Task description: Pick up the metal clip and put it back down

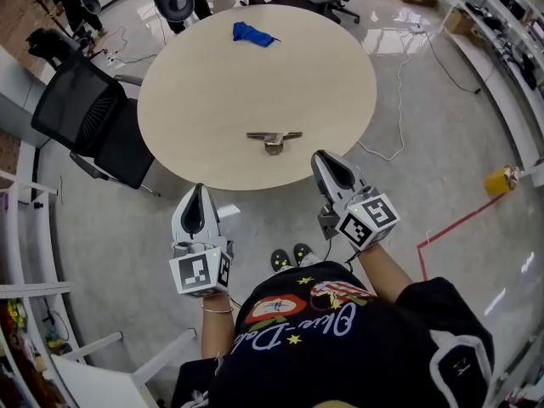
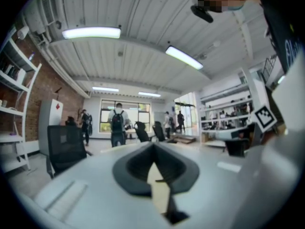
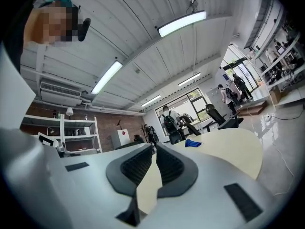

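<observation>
Two closed and empty: left claw (image 1: 199, 189), right claw (image 1: 323, 158).
Metal clip (image 1: 274, 137) untouched at desk (image 1: 212, 100) 6 o'clock edge; claws parked short, probably pre-reach.

Location type: open-plan office with a laboratory fit-out.

Indicators:
- A round beige laminate table (image 1: 255, 100) stands among black mesh swivel chairs (image 1: 89, 117) on a glossy grey floor (image 1: 442, 126).
- Loose white cables (image 1: 399, 117) trail across that floor.
- Long white workbenches (image 1: 510, 32) loaded with equipment run along one side.
- White open shelving (image 2: 10, 138) stands against a red brick wall (image 2: 33, 75).
- Linear ceiling lamps (image 2: 90, 32) hang on a white ribbed ceiling (image 2: 143, 13).
- People with backpacks (image 2: 117, 125) stand before a large window (image 2: 138, 116).
</observation>
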Tool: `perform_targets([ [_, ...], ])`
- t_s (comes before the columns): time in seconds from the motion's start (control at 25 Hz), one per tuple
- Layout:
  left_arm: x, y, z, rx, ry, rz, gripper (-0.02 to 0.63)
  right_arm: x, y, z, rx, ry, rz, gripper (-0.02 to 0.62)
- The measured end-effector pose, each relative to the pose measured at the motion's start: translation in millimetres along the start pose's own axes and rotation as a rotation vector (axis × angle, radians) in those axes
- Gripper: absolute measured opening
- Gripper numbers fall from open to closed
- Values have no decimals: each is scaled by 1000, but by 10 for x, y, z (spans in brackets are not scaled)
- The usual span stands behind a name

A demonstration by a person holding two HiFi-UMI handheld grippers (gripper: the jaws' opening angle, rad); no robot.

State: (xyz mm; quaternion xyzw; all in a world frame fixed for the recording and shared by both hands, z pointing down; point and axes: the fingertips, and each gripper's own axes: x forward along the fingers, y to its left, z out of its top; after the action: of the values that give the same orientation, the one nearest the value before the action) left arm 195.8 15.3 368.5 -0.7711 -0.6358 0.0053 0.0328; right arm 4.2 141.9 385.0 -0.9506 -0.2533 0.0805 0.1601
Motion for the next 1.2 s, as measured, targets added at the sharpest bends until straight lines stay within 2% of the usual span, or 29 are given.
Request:
perform_targets([
  [0.28,107,-23,-69,-32,5,-4,-3,21,-40,-13,-9,8,0,15],
  [0.64,98,-58,-79,-18,14,-1,-3,6,-68,-26,-14,10,-7,15],
  [0.76,104,-52,-57,-18,6,0,-3,34,-65,-23,-50,12,-6,15],
  [0.88,126,-49,-33,-20,1,5,-3,113,-69,-112,-175,65,0,15],
  [1.04,118,-12,-43,-15,5,17,-3,339,-72,-408,-435,199,5,26],
  [1.08,111,-2,-50,-13,7,21,-3,415,-76,-517,-516,250,14,103],
  [1.12,102,12,-57,-11,9,26,-3,492,-90,-649,-608,308,29,147],
  [1.2,81,56,-72,-10,12,41,-2,653,-131,-921,-822,423,52,147],
])
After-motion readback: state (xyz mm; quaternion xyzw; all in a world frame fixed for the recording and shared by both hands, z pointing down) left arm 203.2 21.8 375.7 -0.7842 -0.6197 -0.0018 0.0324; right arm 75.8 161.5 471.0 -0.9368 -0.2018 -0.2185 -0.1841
